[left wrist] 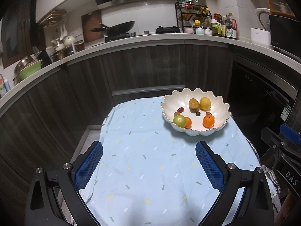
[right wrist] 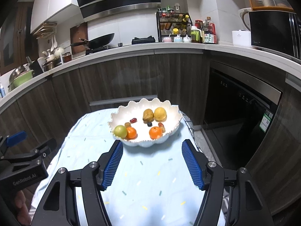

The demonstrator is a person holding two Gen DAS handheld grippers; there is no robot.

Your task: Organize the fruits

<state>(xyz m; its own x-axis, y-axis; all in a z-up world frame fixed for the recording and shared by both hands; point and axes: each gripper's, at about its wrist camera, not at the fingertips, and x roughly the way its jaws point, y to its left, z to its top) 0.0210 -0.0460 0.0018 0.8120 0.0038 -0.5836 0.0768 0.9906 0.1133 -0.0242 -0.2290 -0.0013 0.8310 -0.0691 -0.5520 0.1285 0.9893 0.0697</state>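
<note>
A white scalloped bowl (left wrist: 218, 111) (right wrist: 169, 116) stands on the far right part of a light blue cloth. It holds a green apple (left wrist: 179, 121) (right wrist: 120, 131), two oranges (left wrist: 208, 122) (right wrist: 155, 132), a yellow fruit (left wrist: 205, 103) (right wrist: 160, 114), a brown fruit (left wrist: 194, 105) (right wrist: 148, 115) and several small dark and red fruits. My left gripper (left wrist: 149, 148) is open and empty, above the cloth, short of the bowl and to its left. My right gripper (right wrist: 152, 146) is open and empty, just short of the bowl's near rim.
The cloth (left wrist: 143, 162) (right wrist: 146, 179) covers a small table with edges close on all sides. Behind it run dark cabinets (left wrist: 143, 69) and a counter with a wok (left wrist: 116, 28), bottles and pots. A dark oven (right wrist: 242, 101) stands at the right.
</note>
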